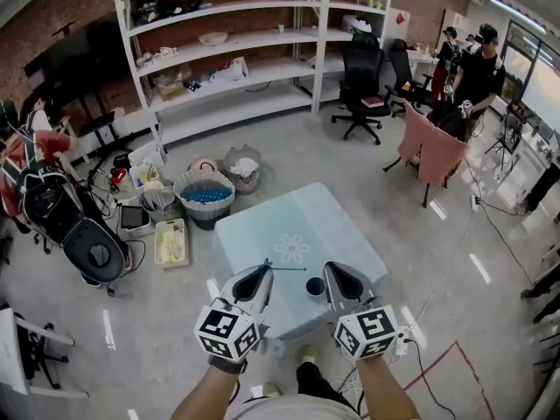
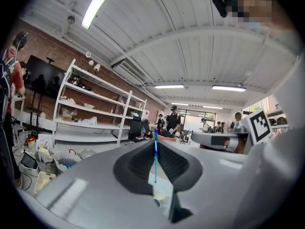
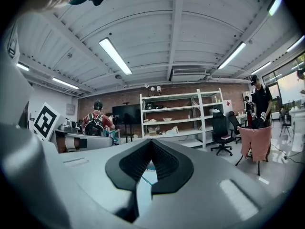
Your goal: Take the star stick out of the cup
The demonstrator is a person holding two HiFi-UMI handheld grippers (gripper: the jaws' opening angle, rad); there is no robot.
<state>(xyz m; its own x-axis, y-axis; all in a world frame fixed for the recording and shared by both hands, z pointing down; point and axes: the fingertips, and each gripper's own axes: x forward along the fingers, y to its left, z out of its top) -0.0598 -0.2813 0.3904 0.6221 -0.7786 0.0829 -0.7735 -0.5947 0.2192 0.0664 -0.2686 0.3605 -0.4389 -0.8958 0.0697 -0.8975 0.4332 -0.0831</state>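
In the head view my left gripper (image 1: pixel 264 269) is shut on a thin blue star stick (image 1: pixel 289 269), which lies level above the table, its free end pointing right over the cup. The small dark cup (image 1: pixel 315 288) stands on the pale blue table (image 1: pixel 262 234) near its front edge. Beside the cup, on its right, my right gripper (image 1: pixel 332 270) has its jaws together. In the left gripper view the blue stick (image 2: pixel 155 156) runs up between the closed jaws of the left gripper (image 2: pixel 155 140). The right gripper view shows the right gripper (image 3: pixel 151 141) closed at its tips with nothing seen between them.
The table has a white flower print (image 1: pixel 291 248) in its middle. On the floor to the left are baskets (image 1: pixel 204 195) and a tray (image 1: pixel 171 241). White shelving (image 1: pixel 245 59) lines the back wall. A pink-draped chair (image 1: pixel 430 151) stands at the right.
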